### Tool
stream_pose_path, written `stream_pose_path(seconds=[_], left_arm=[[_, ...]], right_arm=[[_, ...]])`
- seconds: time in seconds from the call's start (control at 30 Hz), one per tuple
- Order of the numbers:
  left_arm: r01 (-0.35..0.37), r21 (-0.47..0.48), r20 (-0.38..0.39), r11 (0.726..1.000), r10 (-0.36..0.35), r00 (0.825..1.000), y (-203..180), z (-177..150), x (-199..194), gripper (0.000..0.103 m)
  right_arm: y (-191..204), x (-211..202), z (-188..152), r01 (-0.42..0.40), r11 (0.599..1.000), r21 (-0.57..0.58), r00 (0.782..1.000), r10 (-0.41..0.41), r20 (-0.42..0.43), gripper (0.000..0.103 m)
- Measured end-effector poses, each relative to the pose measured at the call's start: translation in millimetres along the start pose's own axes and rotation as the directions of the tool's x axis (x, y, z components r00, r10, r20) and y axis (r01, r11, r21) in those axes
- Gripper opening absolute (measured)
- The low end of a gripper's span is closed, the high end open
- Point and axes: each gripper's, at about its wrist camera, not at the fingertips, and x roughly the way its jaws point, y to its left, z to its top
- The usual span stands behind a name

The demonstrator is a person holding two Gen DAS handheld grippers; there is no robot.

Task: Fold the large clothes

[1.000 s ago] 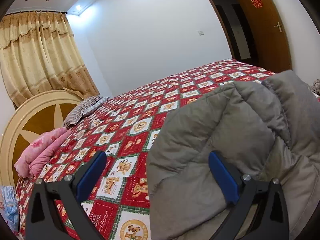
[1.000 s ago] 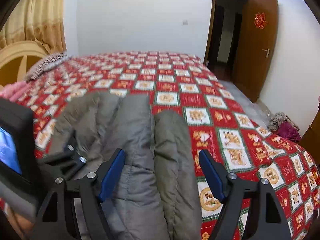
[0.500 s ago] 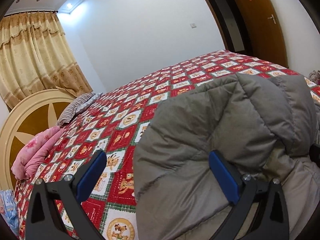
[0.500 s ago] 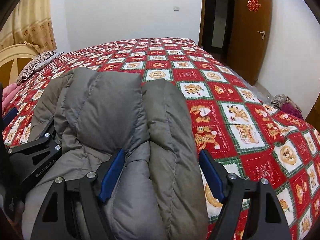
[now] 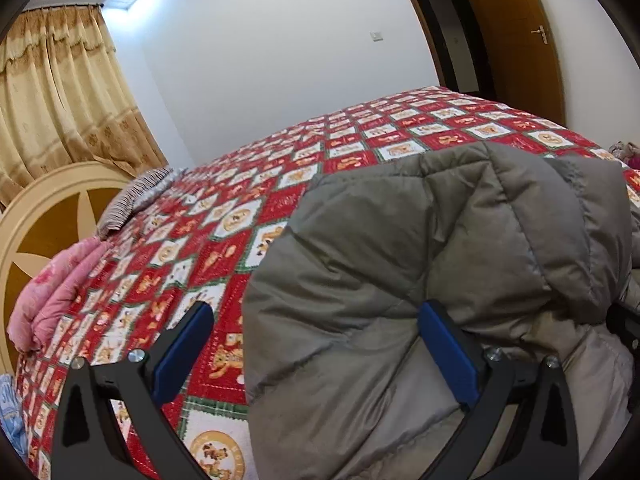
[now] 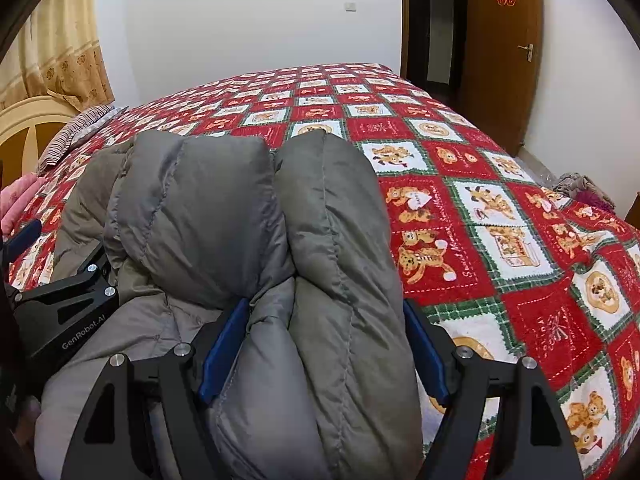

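A grey padded jacket [image 5: 420, 264] lies bunched and partly folded on the red patchwork bedspread [image 5: 280, 184]. My left gripper [image 5: 316, 344] is open; its right finger presses into the jacket's left side and its left finger hangs over the bedspread. In the right wrist view the jacket [image 6: 256, 240] shows as two puffy rolls. My right gripper [image 6: 324, 348] is open, its fingers on either side of the right-hand roll. The left gripper's black body [image 6: 60, 300] shows at the left of that view.
A pink folded quilt [image 5: 60, 288] and a striped pillow [image 5: 136, 200] lie by the round headboard [image 5: 44, 224]. A brown door [image 6: 504, 52] stands open at the right. Clothes [image 6: 584, 188] lie on the floor beyond the bed's right edge.
Both grippers have moved forward and lower onto the jacket. The jacket now fills more of both views, and the right gripper's fingers now flank its right roll.
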Motion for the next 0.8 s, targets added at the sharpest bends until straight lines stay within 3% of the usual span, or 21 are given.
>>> stream_pose_path(seconds=[0.57,0.8], left_arm=[[0.024,0.006,-0.031,1.000,-0.024,0.999,-6.2,-0.7,7.4,0.103],[0.122,-0.057,-0.019,0.991,-0.123,0.992,40.4,-9.0,-19.4,0.103]], right_arm=[[-11.3,15.7,-6.2,-0.037,0.998,0.055,0.999,0.039,-0.021,0.077],[-19.8,20.2,-8.8,-0.064,0.995,0.075,0.997,0.066,-0.028,0.077]])
